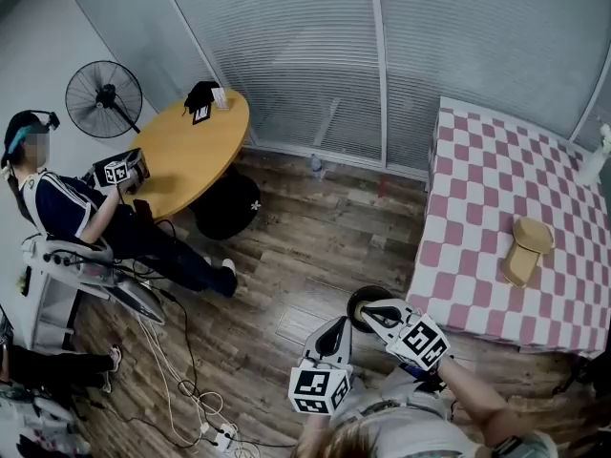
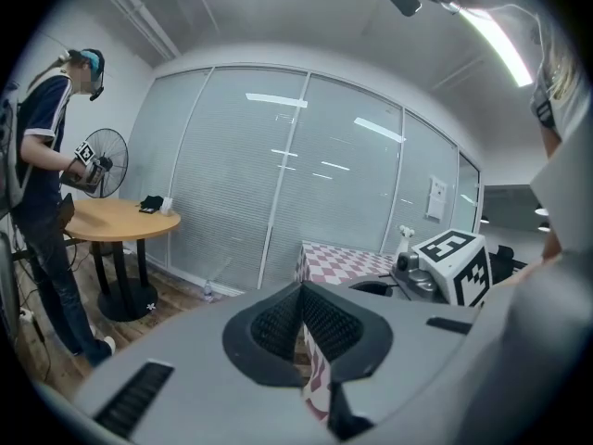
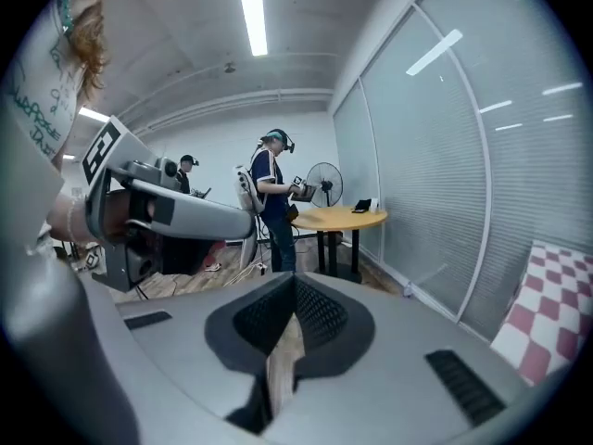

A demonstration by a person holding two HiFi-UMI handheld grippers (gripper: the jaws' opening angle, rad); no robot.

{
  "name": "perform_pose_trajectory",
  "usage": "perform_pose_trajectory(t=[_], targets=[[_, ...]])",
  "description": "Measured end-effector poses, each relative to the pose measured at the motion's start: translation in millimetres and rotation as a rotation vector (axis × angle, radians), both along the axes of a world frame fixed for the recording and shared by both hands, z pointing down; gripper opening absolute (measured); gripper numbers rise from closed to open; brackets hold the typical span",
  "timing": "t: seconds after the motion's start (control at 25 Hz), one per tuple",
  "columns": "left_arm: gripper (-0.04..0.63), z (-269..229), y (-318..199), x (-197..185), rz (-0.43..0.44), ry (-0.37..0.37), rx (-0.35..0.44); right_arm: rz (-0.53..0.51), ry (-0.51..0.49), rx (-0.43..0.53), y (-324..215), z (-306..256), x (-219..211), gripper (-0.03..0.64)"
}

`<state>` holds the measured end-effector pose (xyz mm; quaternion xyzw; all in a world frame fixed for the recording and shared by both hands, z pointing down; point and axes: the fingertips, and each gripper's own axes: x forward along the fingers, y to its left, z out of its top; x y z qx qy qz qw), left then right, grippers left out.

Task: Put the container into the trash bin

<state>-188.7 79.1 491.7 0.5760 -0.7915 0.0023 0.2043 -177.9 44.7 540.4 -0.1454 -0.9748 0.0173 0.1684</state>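
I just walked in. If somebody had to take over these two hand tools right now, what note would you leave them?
Left gripper: jaws shut, empty.
Right gripper: jaws shut, empty, held close beside the left one.
Container: tan, lying on the checked table, no gripper near it.
Bin: a dark round rim on the floor by the table's near corner may be it; not certain.
Done: nothing that shows; the container is not in a bin.
Left: grasp the container, carry it over, drop it in.
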Motion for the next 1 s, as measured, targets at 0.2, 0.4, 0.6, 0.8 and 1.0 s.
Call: perform_pose_trajectory(t=[0.2, 0.4, 0.6, 0.8, 1.0], targets=[[0.006, -23, -4, 4, 0.003, -0.040, 0.045, 0.016, -0.091, 0.067, 0, -46, 8, -0.006], [0.006, -52, -9, 2, 0.009, -0.104, 0.093, 0.085, -0.204, -0.039, -8, -97, 8, -0.006], [0.006, -77, -12, 3, 0.011, -0.153, 0.133, 0.125, -0.271, -0.053, -14, -129, 10, -0.006], [0.006, -96, -16, 8, 0.029, -0.182, 0.183, 0.132, -0.283, 0.037, -12, -152, 15, -0.006], [0.006, -108, -18, 10, 0.039, -0.207, 0.207, 0.116, -0.292, 0.036, -10, -164, 18, -0.006]])
